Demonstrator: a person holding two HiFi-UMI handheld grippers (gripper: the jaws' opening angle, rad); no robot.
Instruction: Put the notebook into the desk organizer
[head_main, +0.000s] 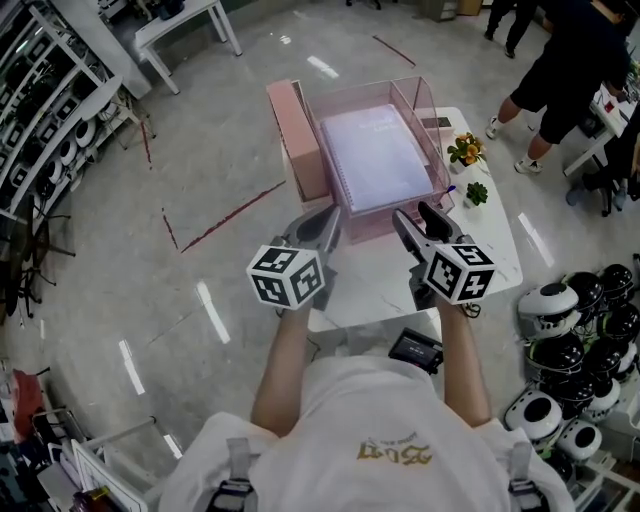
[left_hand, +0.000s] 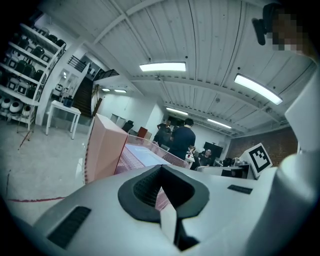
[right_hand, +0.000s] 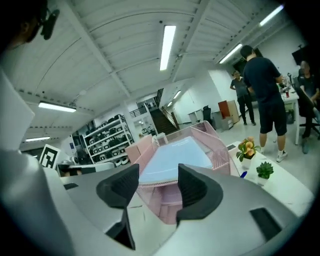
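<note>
Your notebook (head_main: 375, 155) lies flat in the top tray of the pink desk organizer (head_main: 428, 105), upper centre of the head view, so the placing looks done. Your right tongs (head_main: 416, 220) stand spread with nothing between them, just short of the organizer's near edge, which fits a hand with nothing left to hold. Your left tongs (head_main: 328, 222) are pressed together and empty, level with the right over the worktop (head_main: 497, 240).

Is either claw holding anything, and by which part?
Nothing. The left claw is shut and empty, the right claw open and empty; the notebook lies in the organizer.
</note>
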